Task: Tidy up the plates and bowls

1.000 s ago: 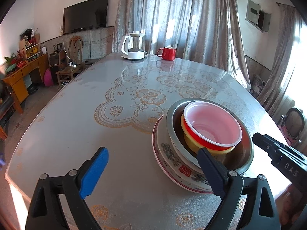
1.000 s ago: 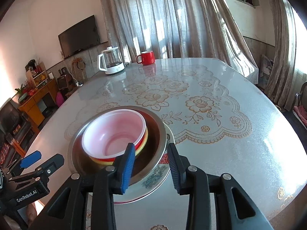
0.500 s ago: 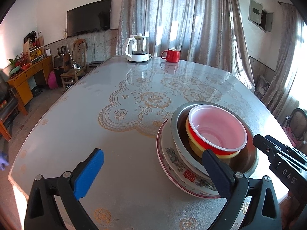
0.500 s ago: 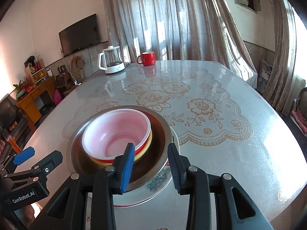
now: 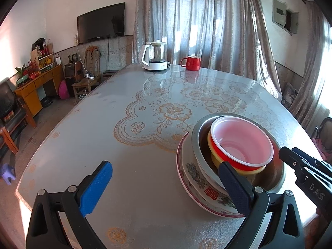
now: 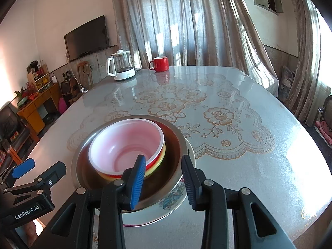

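Nested stack at the bench's near edge, both tools released

Right tool (image 6: 162, 178) gapes over the steel bowl (image 6: 176, 145) rim at 6 o'clock; left tool (image 5: 164, 188) wide, empty. Plate (image 5: 193, 178) fragile, heavy; steel slippery; plastic bowls (image 5: 241, 143) light: grip rims.

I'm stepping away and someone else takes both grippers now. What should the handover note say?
Left gripper: open wide, holding nothing, low over the table beside the stack.
Right gripper: partly open, holding nothing, above the near rim of the metal bowl.
Stack: flowered plate at the bottom, metal bowl on it, yellow bowl, red bowl with white inside on top.
Done: the dishes are nested in one pile.
Left: probably only backing both grippers away; the kettle and red mug stand at the far end.
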Demonstrator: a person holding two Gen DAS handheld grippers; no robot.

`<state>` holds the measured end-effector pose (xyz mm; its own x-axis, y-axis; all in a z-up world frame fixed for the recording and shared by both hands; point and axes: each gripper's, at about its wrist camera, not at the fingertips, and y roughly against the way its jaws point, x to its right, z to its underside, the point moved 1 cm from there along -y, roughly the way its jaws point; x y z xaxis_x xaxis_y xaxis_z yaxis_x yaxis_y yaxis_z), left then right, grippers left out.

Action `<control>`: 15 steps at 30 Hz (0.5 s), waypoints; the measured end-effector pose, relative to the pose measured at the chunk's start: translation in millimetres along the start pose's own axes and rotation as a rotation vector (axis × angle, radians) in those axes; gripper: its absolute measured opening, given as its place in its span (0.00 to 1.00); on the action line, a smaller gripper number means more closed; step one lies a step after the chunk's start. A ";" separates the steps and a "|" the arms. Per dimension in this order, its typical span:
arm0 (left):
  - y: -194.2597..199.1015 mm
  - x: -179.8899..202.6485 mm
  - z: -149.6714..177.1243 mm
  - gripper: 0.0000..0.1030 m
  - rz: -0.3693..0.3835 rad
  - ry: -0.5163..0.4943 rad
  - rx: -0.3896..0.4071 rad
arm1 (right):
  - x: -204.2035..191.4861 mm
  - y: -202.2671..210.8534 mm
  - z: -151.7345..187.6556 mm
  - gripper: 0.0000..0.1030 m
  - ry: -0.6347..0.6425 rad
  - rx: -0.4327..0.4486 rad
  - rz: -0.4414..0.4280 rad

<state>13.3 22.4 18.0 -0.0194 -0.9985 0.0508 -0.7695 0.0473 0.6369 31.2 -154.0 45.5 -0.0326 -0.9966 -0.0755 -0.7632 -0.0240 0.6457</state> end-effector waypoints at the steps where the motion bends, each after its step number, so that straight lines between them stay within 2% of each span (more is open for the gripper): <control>1: 0.0 -0.7 -0.2 1.00 -0.001 0.001 0.001 | -0.1 0.5 0.2 0.34 0.001 0.000 -0.001; 15: 1.7 -0.5 -1.5 1.00 0.004 -0.003 0.005 | -2.2 3.1 -1.0 0.34 0.008 0.006 -0.006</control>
<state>13.0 23.0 20.2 -0.0242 -0.9984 0.0510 -0.7726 0.0510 0.6328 29.6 -152.0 48.5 -0.0228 -0.9971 -0.0731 -0.7674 -0.0294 0.6405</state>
